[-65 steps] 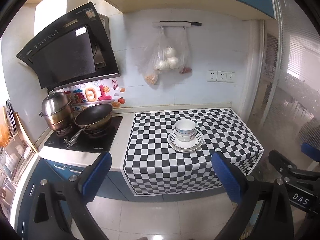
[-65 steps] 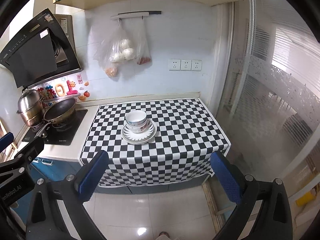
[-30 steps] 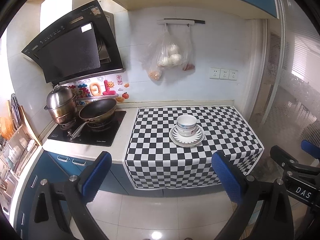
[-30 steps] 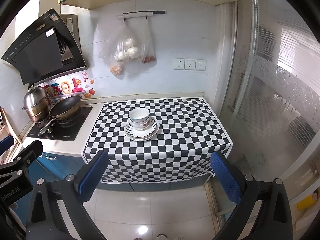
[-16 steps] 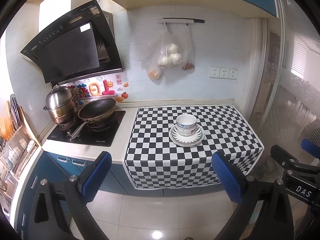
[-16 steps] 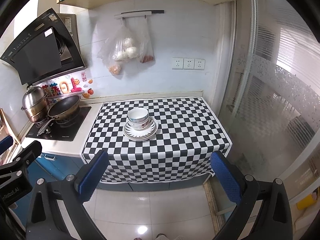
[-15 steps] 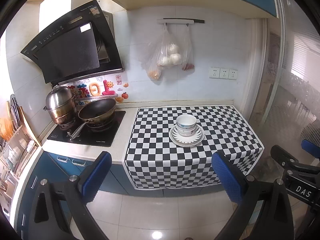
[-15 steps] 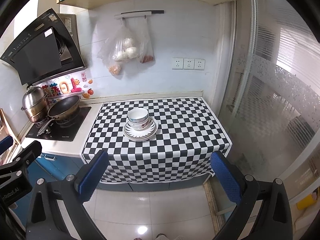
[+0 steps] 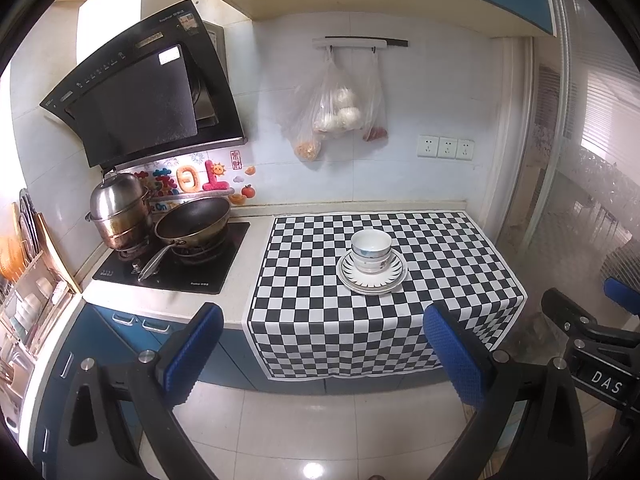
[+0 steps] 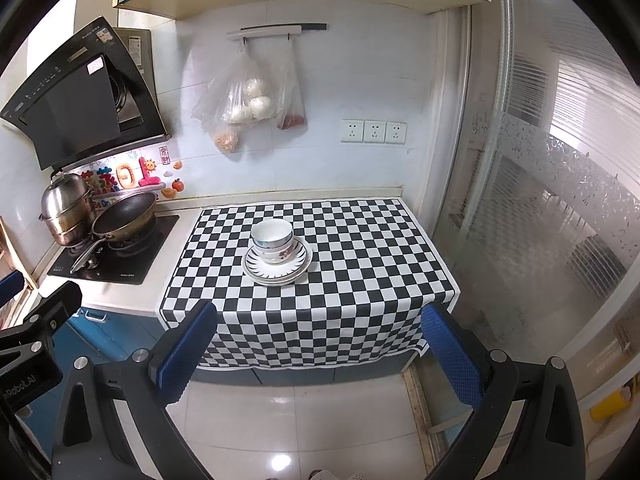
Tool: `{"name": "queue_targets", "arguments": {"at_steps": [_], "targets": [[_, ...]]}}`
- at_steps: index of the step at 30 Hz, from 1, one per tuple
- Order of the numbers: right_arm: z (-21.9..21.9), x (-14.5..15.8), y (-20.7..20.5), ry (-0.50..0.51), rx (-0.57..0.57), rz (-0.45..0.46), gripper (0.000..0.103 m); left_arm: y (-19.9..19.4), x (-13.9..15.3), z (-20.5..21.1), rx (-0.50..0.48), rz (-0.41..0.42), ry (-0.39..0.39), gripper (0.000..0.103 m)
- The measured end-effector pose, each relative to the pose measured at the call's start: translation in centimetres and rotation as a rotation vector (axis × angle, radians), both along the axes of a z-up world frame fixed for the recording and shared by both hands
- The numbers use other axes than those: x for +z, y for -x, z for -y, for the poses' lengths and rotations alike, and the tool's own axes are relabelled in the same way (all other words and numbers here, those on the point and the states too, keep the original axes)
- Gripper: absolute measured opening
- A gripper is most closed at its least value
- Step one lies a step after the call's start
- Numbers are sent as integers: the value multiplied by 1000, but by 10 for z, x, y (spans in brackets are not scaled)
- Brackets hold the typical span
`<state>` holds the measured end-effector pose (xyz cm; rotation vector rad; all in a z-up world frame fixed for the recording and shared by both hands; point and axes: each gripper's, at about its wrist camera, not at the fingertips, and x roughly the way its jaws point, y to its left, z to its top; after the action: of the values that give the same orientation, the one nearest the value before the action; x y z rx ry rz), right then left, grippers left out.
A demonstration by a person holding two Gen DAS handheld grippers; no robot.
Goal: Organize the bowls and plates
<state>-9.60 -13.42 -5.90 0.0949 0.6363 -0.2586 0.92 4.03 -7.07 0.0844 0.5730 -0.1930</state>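
Left wrist view showed your left claw [image 9: 320, 354] wide open, holding nothing. Your right claw [image 10: 316, 350] was open too. The bowls [image 10: 273, 241] sat stacked on the plates [image 10: 276, 270], far ahead of both claws on the checkered surface [image 10: 360, 272].

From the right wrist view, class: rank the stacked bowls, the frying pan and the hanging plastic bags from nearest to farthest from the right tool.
1. Stacked bowls, centre of the checkered cloth.
2. Frying pan, left, on the stove.
3. Plastic bags, on the back wall.
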Motion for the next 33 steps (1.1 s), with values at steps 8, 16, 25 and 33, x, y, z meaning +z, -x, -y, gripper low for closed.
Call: {"name": "queue_targets", "arguments": {"at_steps": [8, 16, 25, 33], "targets": [[2, 0, 2, 8, -6, 3, 103, -3, -1, 0, -7, 3, -2, 103], [4, 0, 3, 3, -5, 4, 103, -2, -1, 1, -6, 6, -5, 103], [3, 1, 6, 5, -9, 8, 103, 1, 0, 1, -6, 6, -6, 103], [3, 3, 9, 10, -12, 11, 103, 7, 2, 3, -5, 16, -4, 103]]}}
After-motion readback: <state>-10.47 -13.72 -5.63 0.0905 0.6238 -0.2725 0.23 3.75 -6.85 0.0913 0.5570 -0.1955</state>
